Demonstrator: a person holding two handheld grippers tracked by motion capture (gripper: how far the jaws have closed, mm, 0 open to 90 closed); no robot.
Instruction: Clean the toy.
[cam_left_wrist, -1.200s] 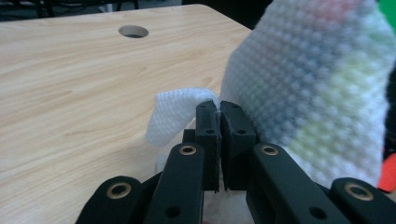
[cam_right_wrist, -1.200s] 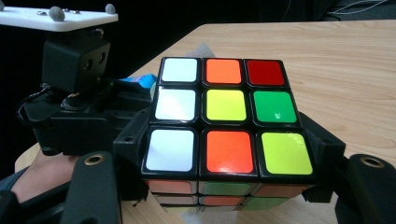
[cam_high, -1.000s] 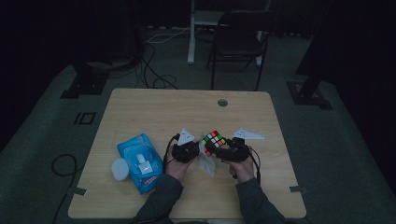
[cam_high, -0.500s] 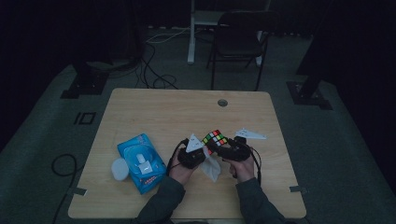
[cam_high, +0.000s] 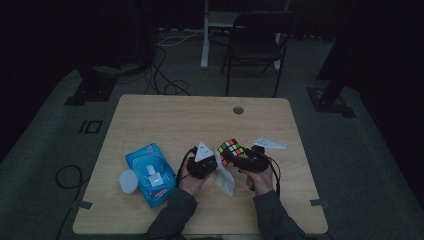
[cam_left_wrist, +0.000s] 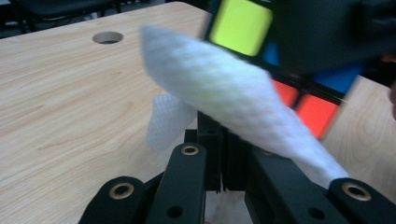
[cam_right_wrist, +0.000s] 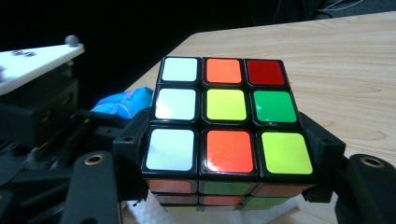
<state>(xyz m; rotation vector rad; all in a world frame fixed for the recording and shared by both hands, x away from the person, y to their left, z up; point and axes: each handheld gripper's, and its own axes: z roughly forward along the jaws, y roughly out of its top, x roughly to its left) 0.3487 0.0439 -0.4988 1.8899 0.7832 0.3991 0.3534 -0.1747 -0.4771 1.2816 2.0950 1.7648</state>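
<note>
Wiping is judged underway, not finished: cube (cam_high: 230, 148) is clamped in right gripper (cam_high: 239, 159) at table (cam_high: 165, 120) centre, wipe (cam_left_wrist: 233, 100), pinched by left gripper (cam_high: 209, 165), pressed at its nine o'clock.

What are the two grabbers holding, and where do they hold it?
The right gripper clamps the Rubik's cube by its two opposite sides. The left gripper pinches a white wet wipe near its middle, against the cube.

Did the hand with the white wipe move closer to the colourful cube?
Yes. In the high view the left gripper, shut on the wipe, has slid right, away from the blue wipes pack, and now sits beside the cube.
</note>
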